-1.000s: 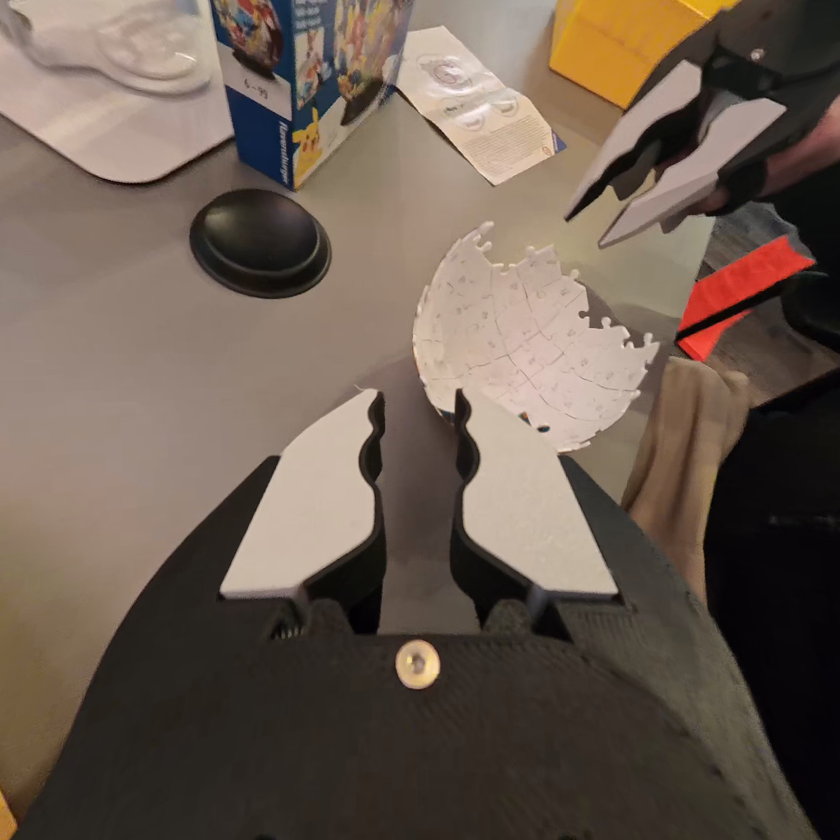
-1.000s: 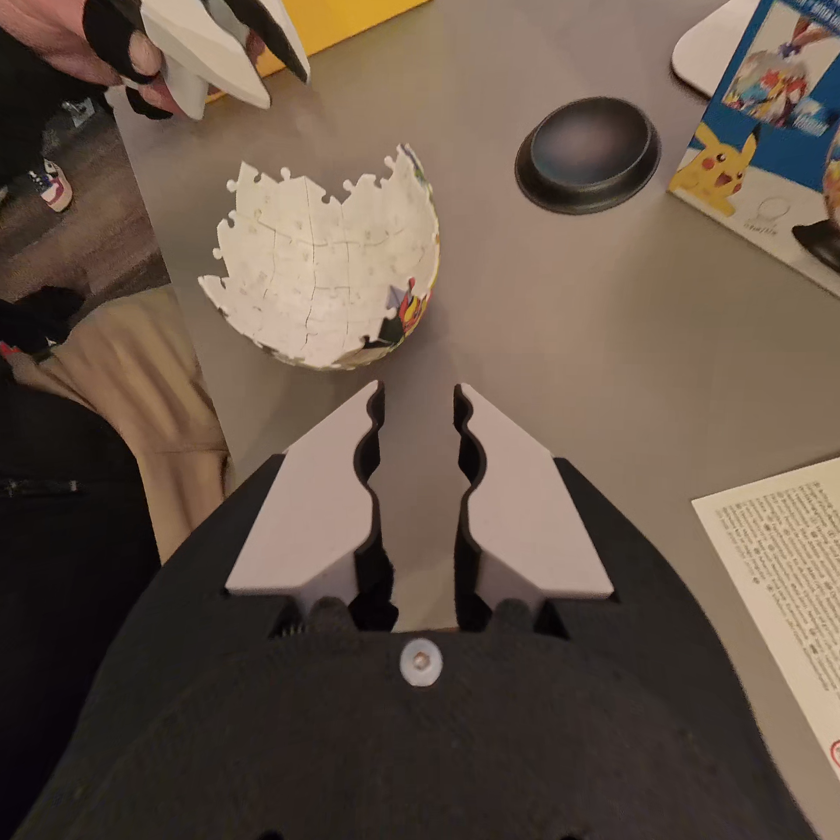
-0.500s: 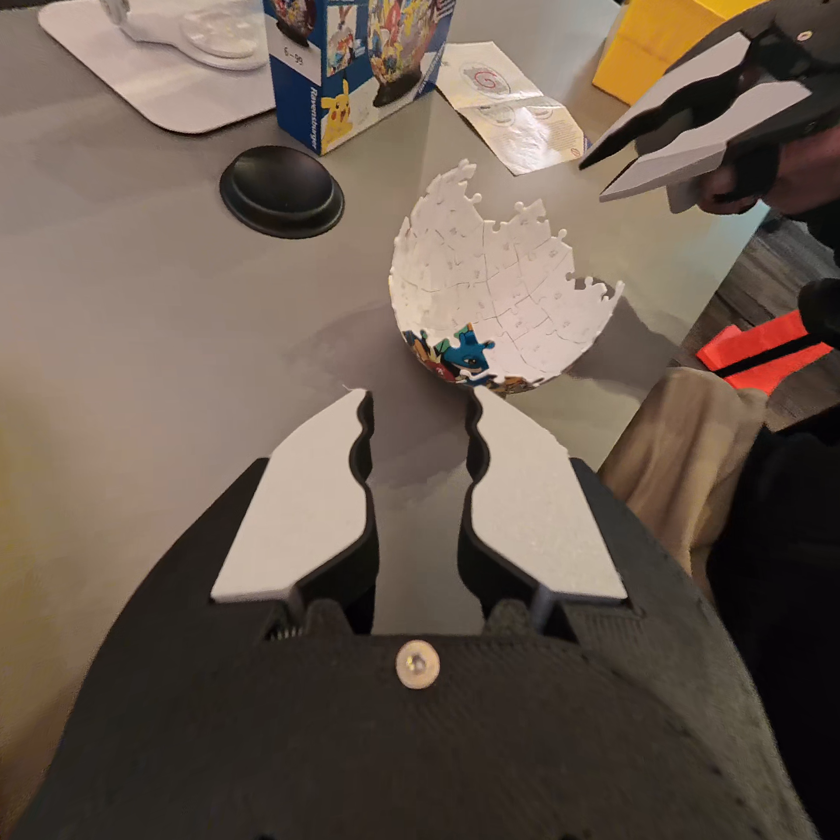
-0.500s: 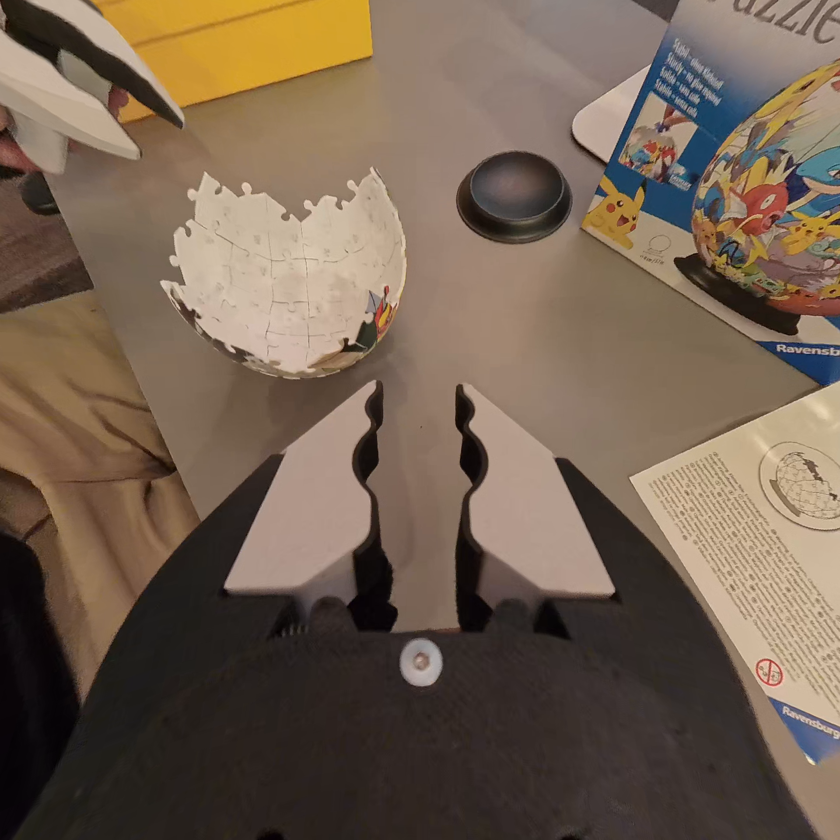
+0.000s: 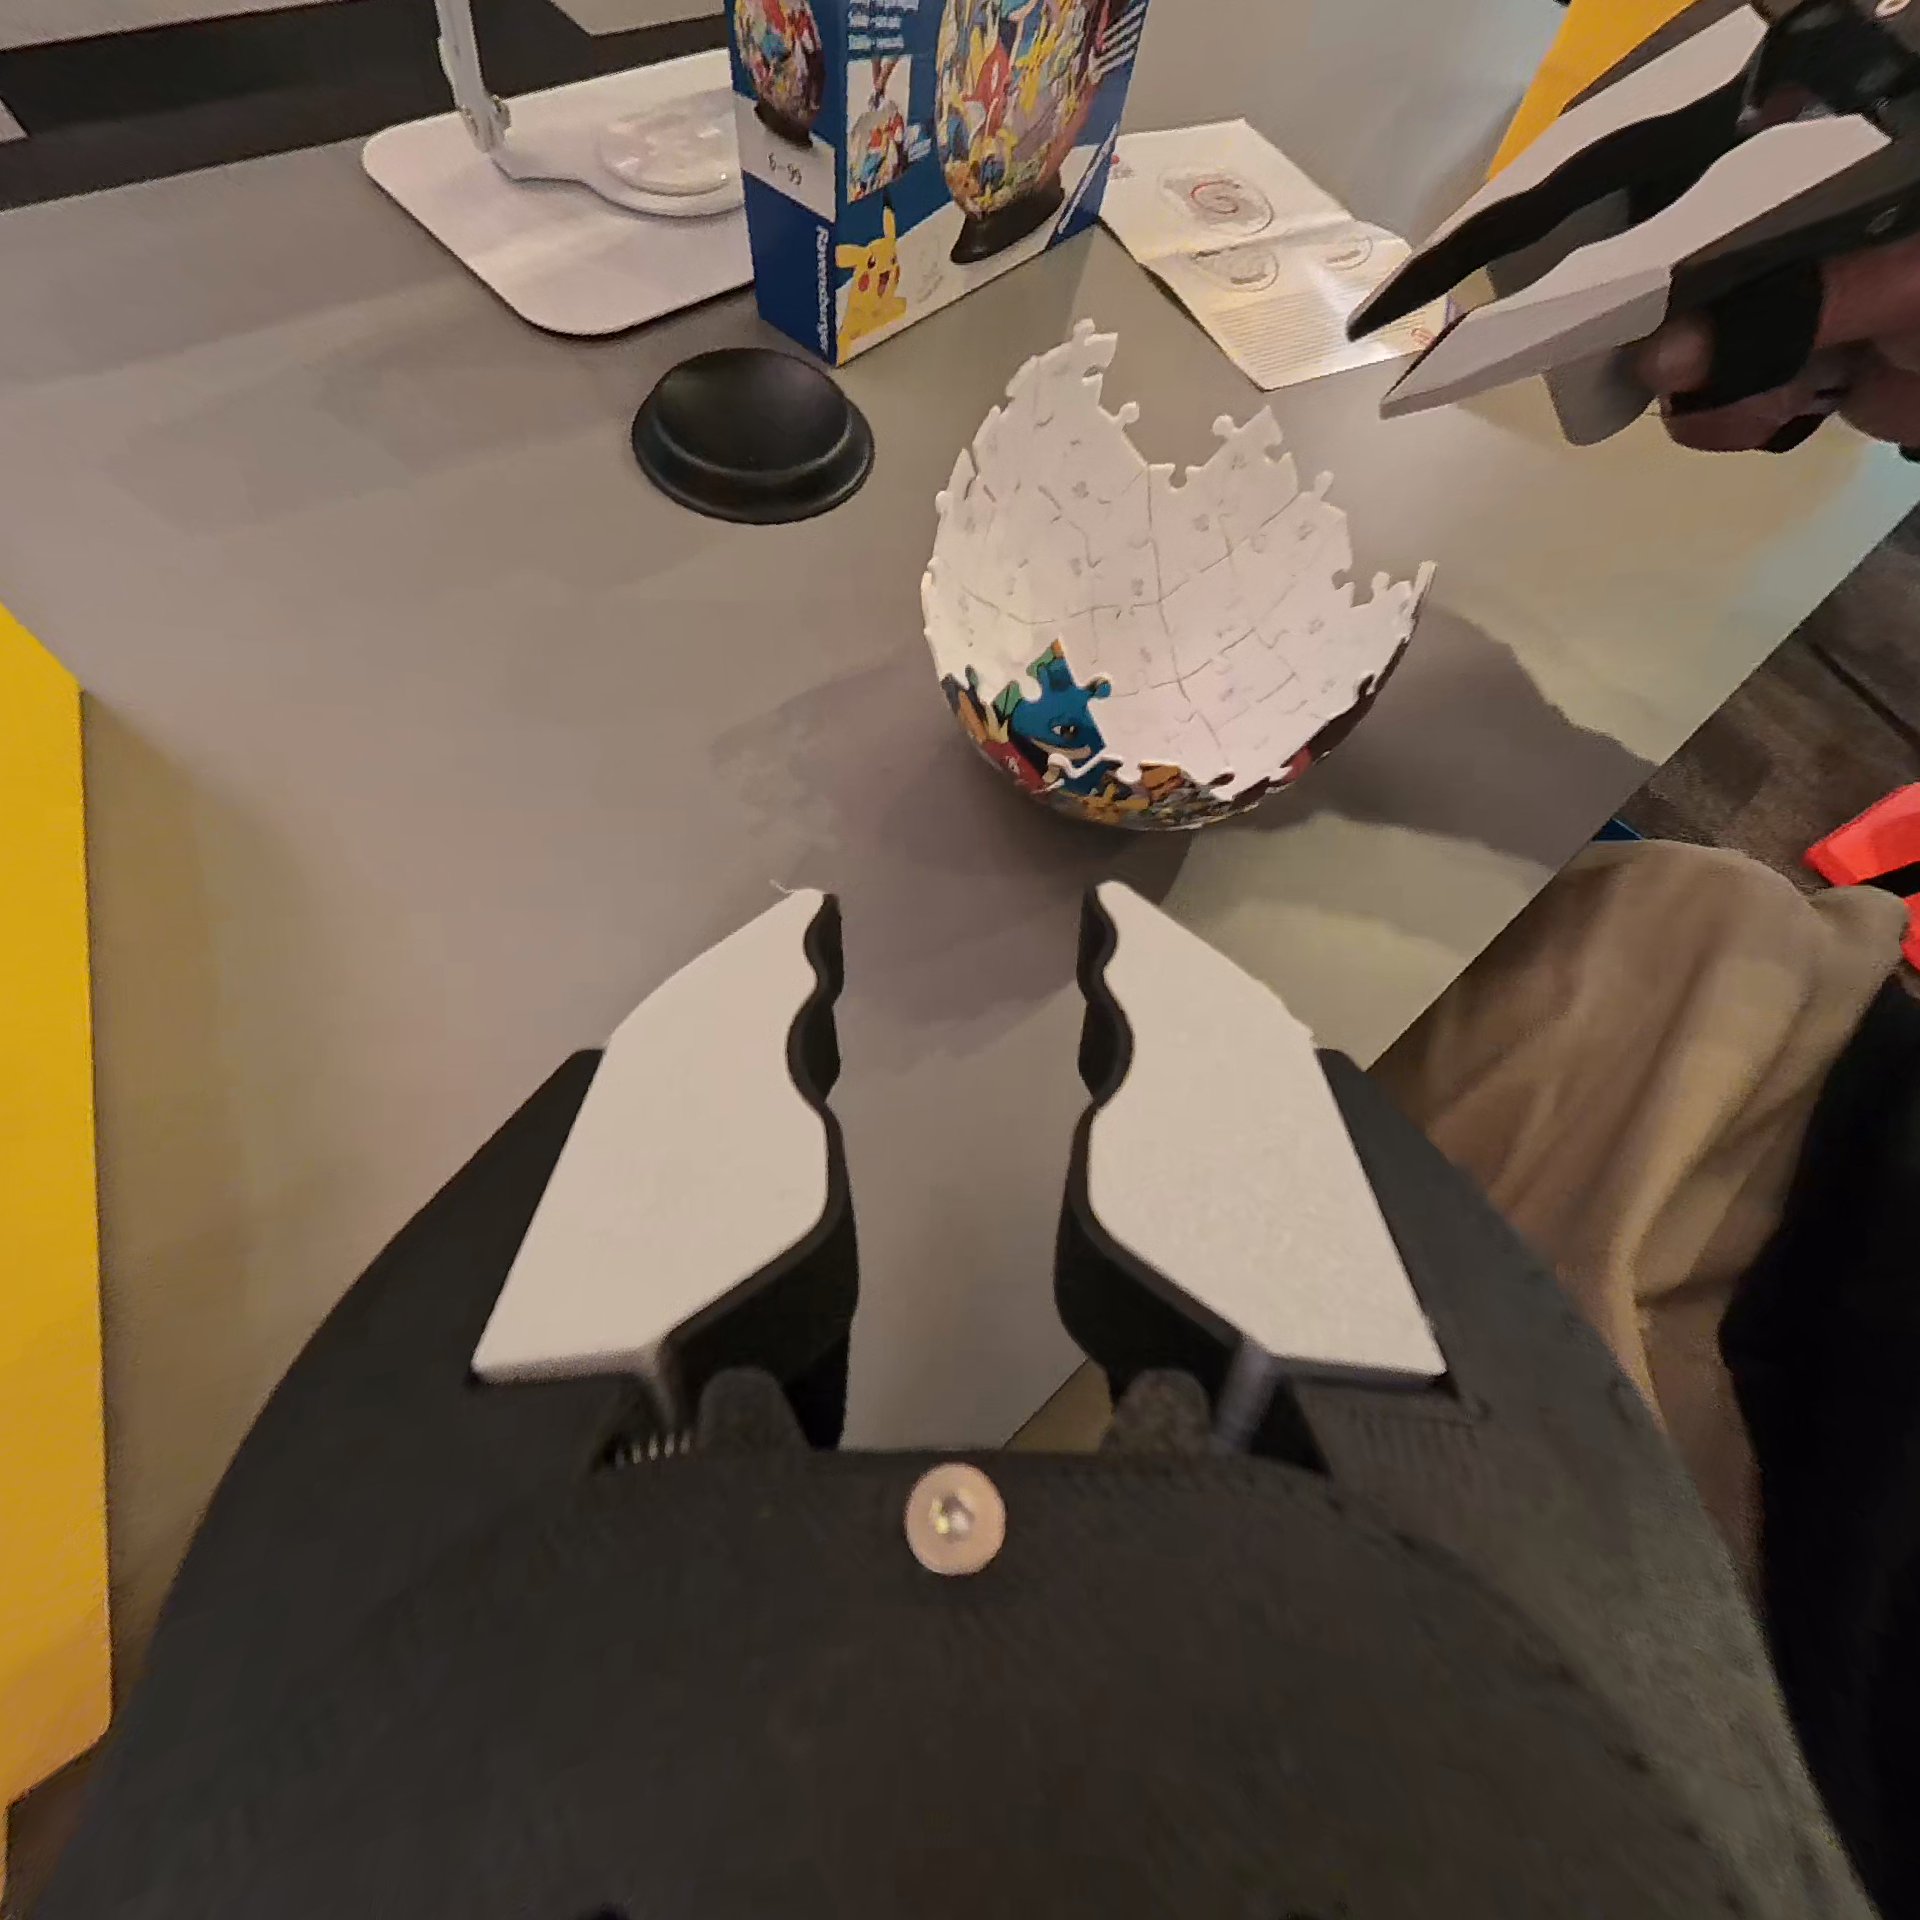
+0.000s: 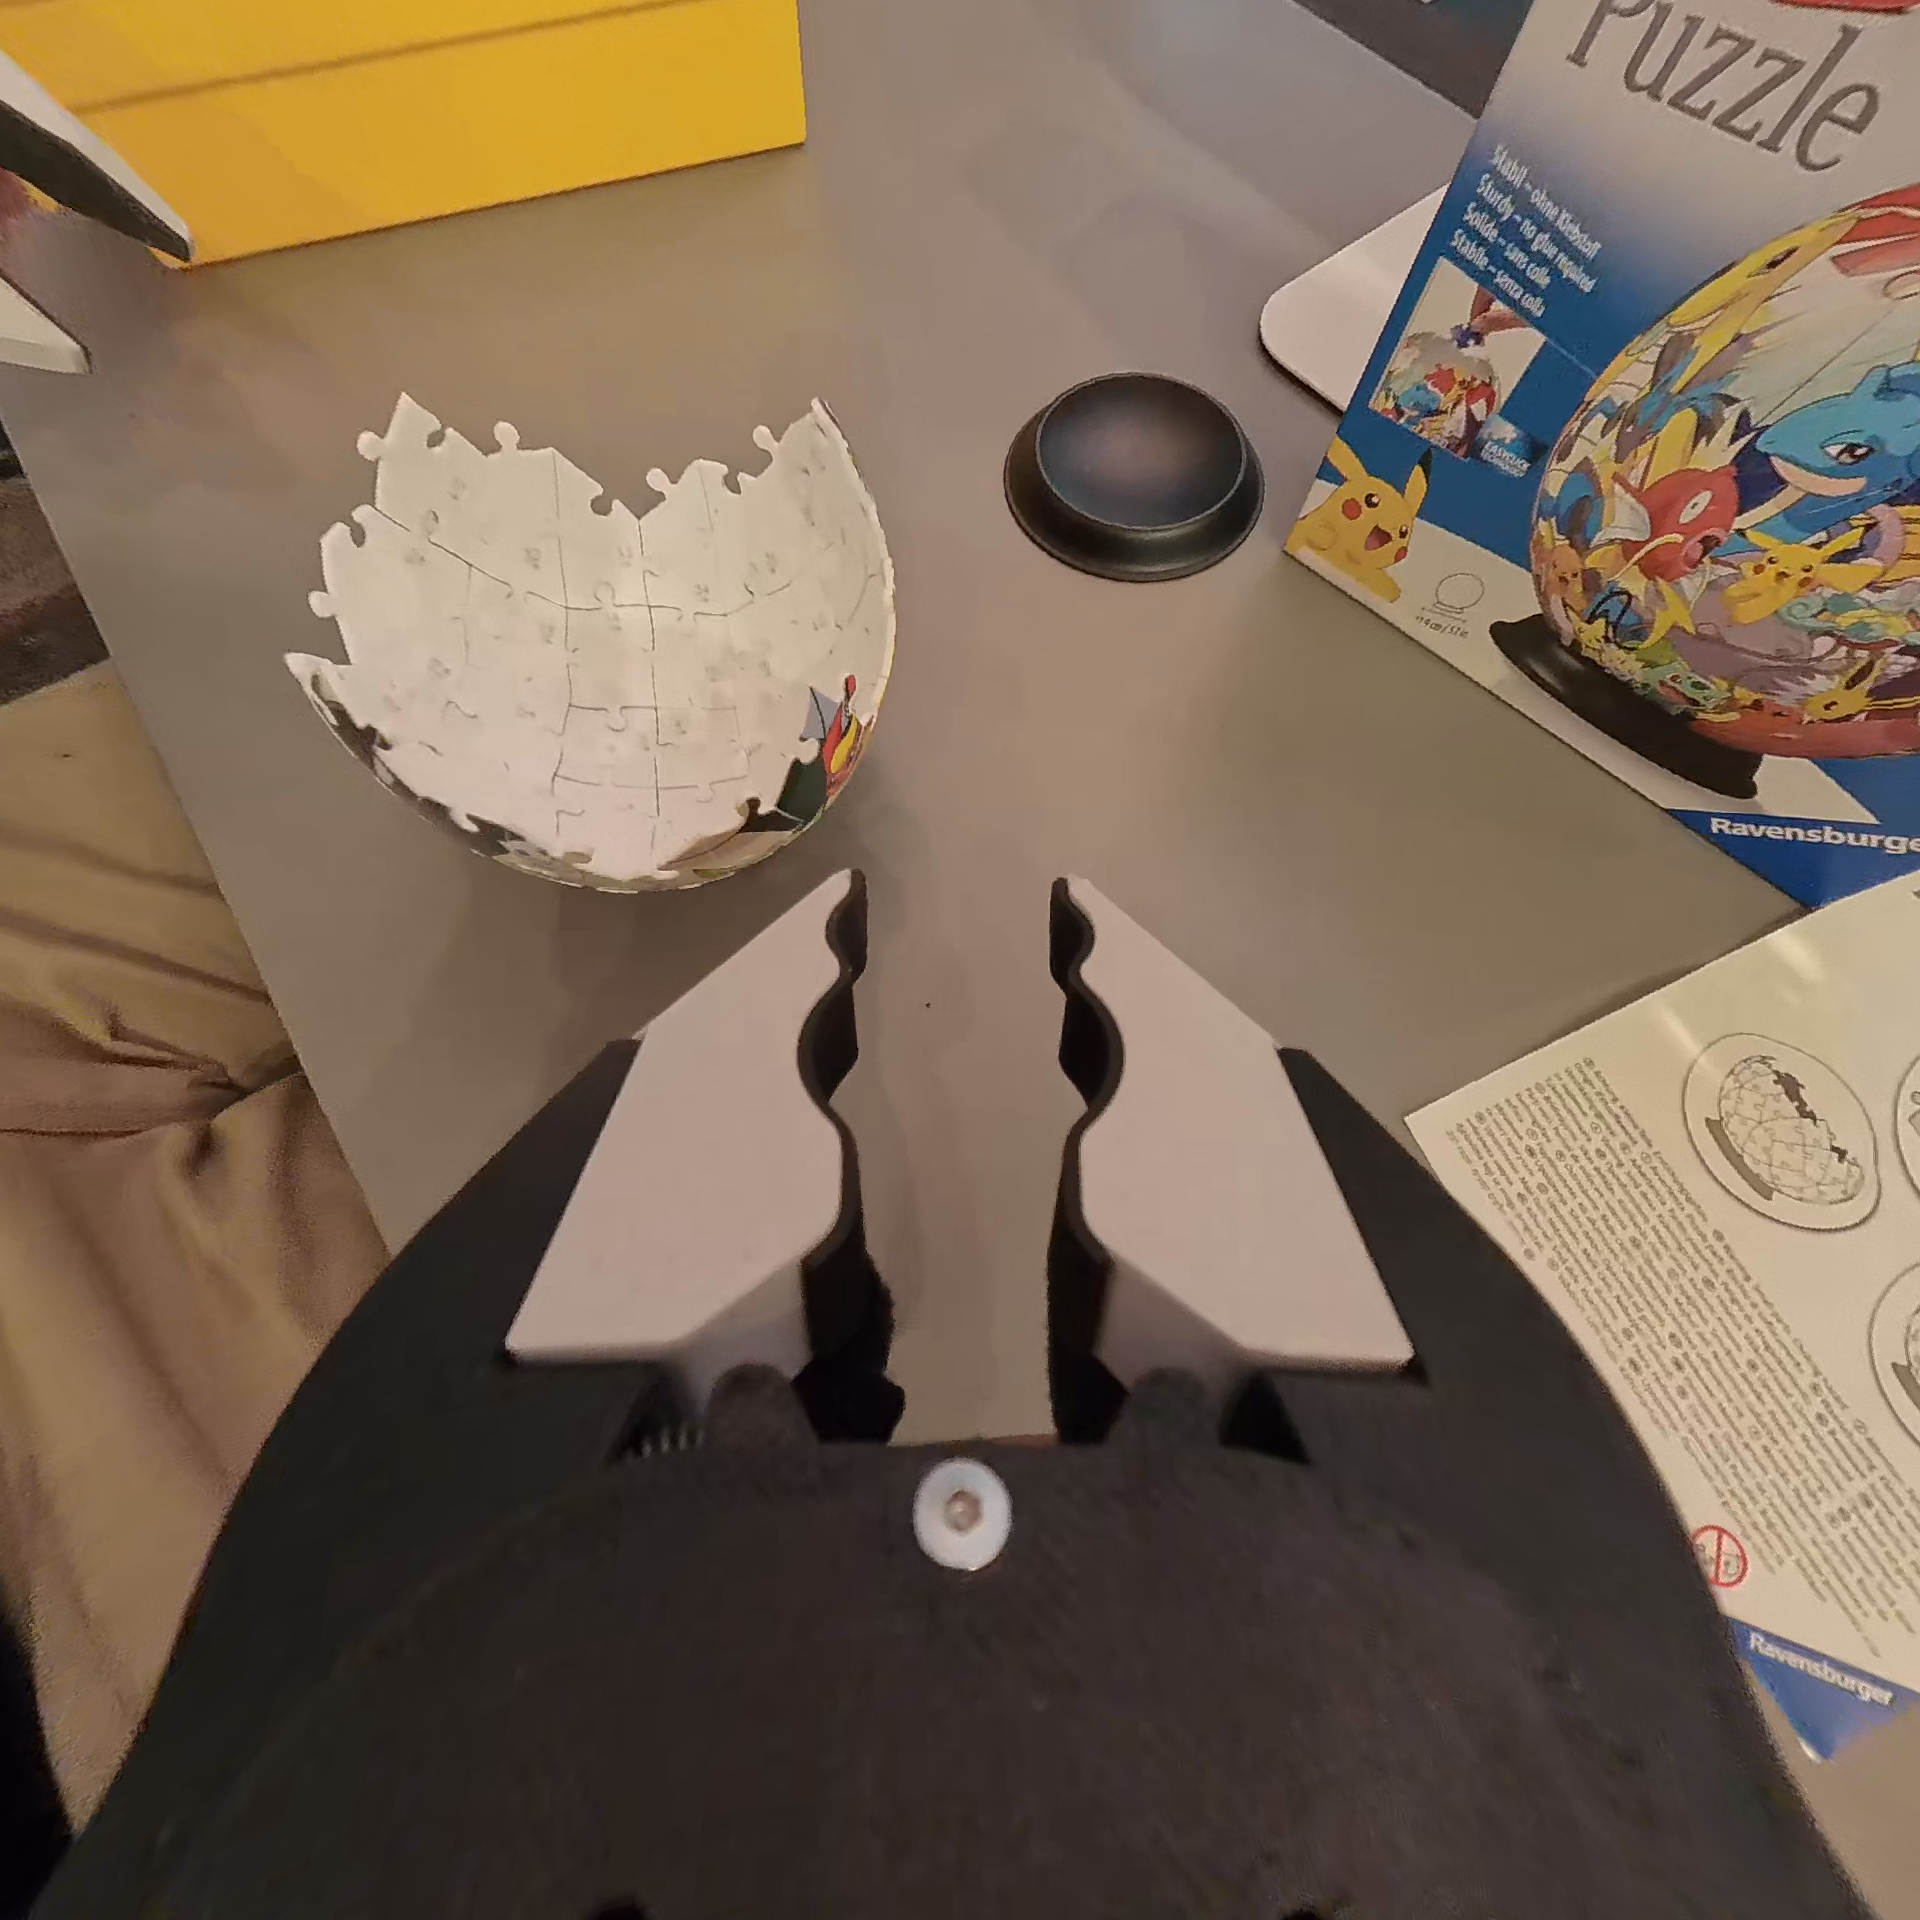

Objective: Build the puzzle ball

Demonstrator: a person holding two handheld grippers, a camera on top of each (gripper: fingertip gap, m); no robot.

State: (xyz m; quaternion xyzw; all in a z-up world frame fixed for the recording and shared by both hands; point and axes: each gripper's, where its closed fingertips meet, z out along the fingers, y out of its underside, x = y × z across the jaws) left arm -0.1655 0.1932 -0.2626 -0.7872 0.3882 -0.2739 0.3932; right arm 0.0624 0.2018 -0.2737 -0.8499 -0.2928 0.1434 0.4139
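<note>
A partly built puzzle ball [image 5: 1164,613], a half shell with a white inside and colourful outside, rests on the grey table [image 5: 416,675]; it also shows in the right wrist view [image 6: 603,665]. My left gripper [image 5: 956,904] is open and empty, a short way in front of the shell. My right gripper [image 6: 956,894] is open and empty, just right of and nearer than the shell. In the left wrist view the right gripper [image 5: 1382,364] hovers above the table to the shell's right. A black round stand [image 5: 753,431] sits behind the shell, also seen in the right wrist view [image 6: 1132,473].
The blue puzzle box [image 5: 935,156] [image 6: 1662,499] stands at the back. An instruction leaflet [image 6: 1704,1299] lies at the right. A yellow box [image 6: 416,104] and a white base plate [image 5: 561,208] sit farther off. The table edge runs close beside the shell, with tan cloth [image 6: 135,1091] beyond. Some 25 cm of space lies between my two pairs of fingers.
Both grippers have pulled back and away from the shell, so more of the table and box shows. The shell has stayed in place. Both stay open.
</note>
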